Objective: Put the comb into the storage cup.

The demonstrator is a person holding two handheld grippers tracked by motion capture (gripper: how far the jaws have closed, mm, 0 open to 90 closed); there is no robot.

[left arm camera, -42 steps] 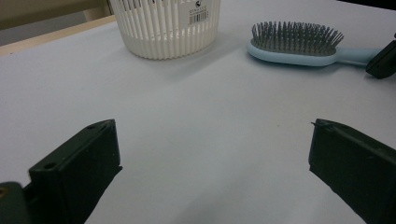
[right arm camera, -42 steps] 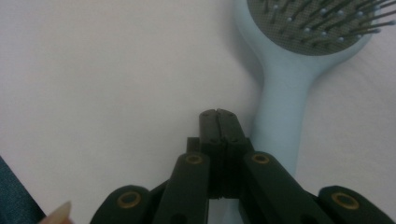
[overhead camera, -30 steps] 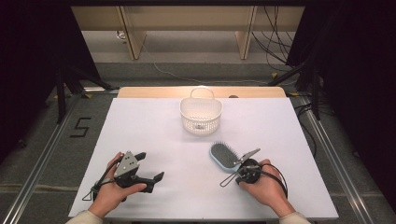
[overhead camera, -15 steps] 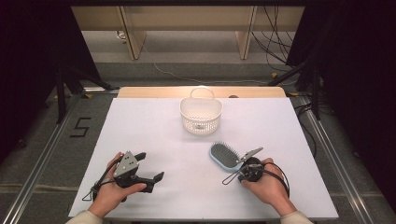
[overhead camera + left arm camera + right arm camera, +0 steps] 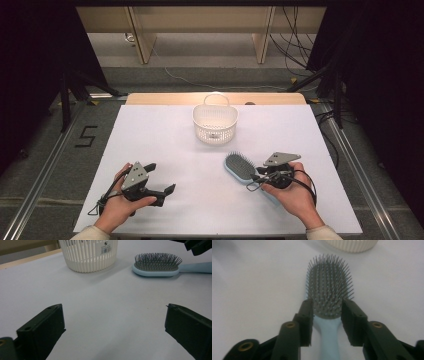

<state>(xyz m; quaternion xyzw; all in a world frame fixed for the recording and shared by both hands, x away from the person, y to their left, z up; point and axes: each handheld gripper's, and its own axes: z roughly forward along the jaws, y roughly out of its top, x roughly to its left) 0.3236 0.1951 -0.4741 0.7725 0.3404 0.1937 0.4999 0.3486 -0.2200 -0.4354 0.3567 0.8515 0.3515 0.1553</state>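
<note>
Bright table, dark surroundings, soft close-ups

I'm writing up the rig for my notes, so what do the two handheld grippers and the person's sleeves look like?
Both the left gripper and the right gripper are black, each with two blocky black jaws and a grey three-cornered plate on top. A thin dark cable trails from each. Brass-coloured rivets show near the jaw hinges in the right gripper view. Light beige sleeve cuffs show at the wrists.
</note>
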